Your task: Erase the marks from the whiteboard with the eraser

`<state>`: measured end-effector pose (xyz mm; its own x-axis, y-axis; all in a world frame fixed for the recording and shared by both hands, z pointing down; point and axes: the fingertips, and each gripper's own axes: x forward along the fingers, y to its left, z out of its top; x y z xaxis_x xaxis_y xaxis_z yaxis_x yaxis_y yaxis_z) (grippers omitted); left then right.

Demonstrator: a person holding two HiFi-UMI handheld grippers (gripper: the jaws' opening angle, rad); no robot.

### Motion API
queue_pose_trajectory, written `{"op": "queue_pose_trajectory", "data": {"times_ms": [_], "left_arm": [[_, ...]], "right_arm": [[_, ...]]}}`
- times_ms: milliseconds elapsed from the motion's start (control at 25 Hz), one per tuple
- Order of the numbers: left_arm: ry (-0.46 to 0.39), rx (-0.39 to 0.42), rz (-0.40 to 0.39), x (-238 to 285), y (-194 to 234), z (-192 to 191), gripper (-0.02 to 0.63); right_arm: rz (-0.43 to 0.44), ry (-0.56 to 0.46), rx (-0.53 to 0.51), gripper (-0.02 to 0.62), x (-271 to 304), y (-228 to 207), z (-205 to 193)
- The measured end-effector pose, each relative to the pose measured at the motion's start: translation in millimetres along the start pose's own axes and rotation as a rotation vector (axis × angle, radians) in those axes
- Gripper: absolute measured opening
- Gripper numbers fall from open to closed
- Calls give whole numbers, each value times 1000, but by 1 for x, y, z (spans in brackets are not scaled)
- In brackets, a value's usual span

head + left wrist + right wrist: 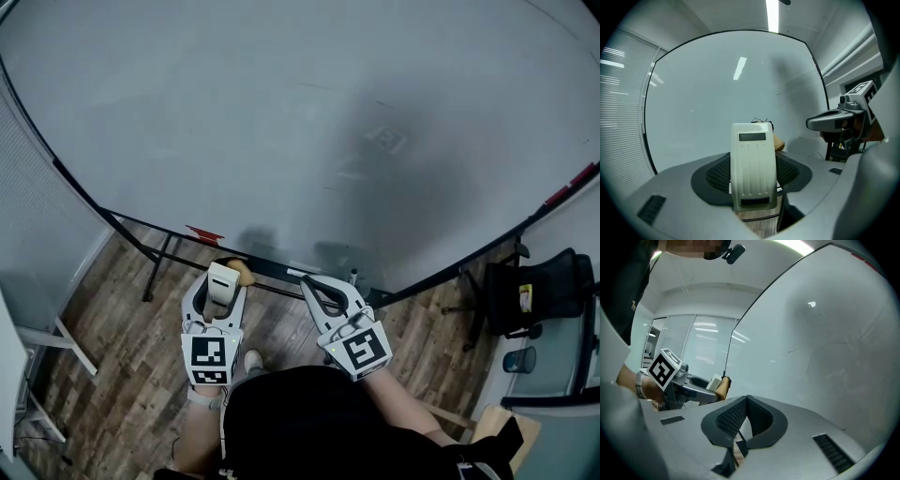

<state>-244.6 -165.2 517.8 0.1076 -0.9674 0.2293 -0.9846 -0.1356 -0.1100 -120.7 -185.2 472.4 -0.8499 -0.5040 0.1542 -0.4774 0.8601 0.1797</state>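
Eraser (753,171) inside left claw (223,281) (snug fit)

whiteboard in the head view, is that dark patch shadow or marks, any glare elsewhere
Head view: a shadow darkens the whiteboard right of centre, faint marks inside it; fisheye bows its edge. Left gripper view: a ceiling-light streak glares on the whiteboard. Right gripper view: one small bright spot.

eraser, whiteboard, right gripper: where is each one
eraser (753,173): left gripper view, middle of its white ribbed back.
whiteboard (281,122): head view, bare board surface.
right gripper (746,399): right gripper view, where its closed fingertips meet.
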Motion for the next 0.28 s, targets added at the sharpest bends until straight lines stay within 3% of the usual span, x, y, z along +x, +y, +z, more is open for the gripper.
{"op": "queue_pose_trajectory", "data": {"times_ms": [280], "left_arm": [[-2,8,15,4,-3,2,264]], "right_arm": [[8,-5,1,28,0,-8,-1]]}}
